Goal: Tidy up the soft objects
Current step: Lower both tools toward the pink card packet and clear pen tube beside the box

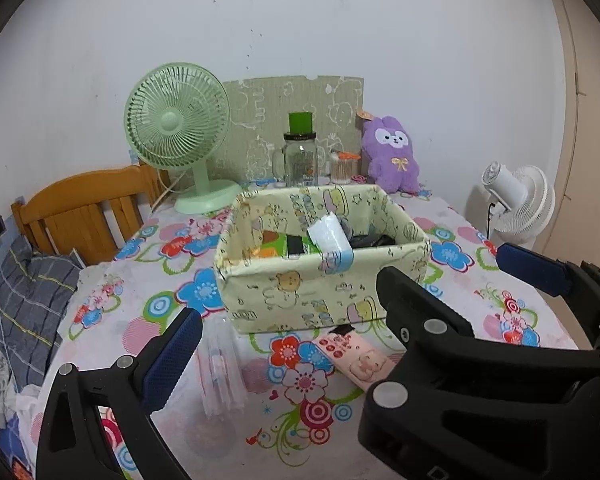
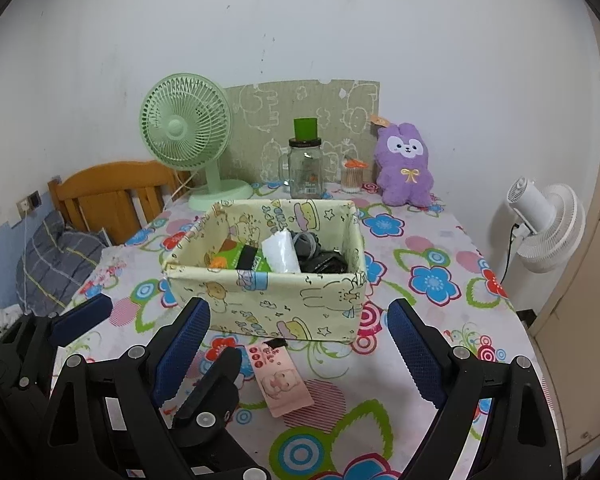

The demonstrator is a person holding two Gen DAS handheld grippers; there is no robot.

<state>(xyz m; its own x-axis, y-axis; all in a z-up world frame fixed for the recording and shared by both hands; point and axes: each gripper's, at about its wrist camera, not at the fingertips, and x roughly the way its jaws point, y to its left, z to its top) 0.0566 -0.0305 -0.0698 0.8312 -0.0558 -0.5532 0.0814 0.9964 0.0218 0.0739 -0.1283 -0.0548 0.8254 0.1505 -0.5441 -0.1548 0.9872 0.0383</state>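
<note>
Little lettering here can be read. The fabric storage box [image 2: 268, 300] carries printed cartoon lettering on its inner back wall and along its front, but the letters are warped and too small to make out. The pink packet [image 2: 278, 380] lying on the tabletop in front of the box has small red printed characters, unreadable. The glass jar [image 1: 300, 162] bears a label too blurred to read.

A fabric box [image 2: 268, 292] sits mid-desk [image 2: 428, 376], holding packets [image 2: 282, 256]. Just before it lies a flat pouch [image 2: 280, 380]. Behind it, left to right, stand a desk fan [image 2: 188, 136], a jar [image 2: 306, 168] and a plush toy [image 2: 406, 164]. A bed headboard [image 2: 112, 188] lies left of the desk.
</note>
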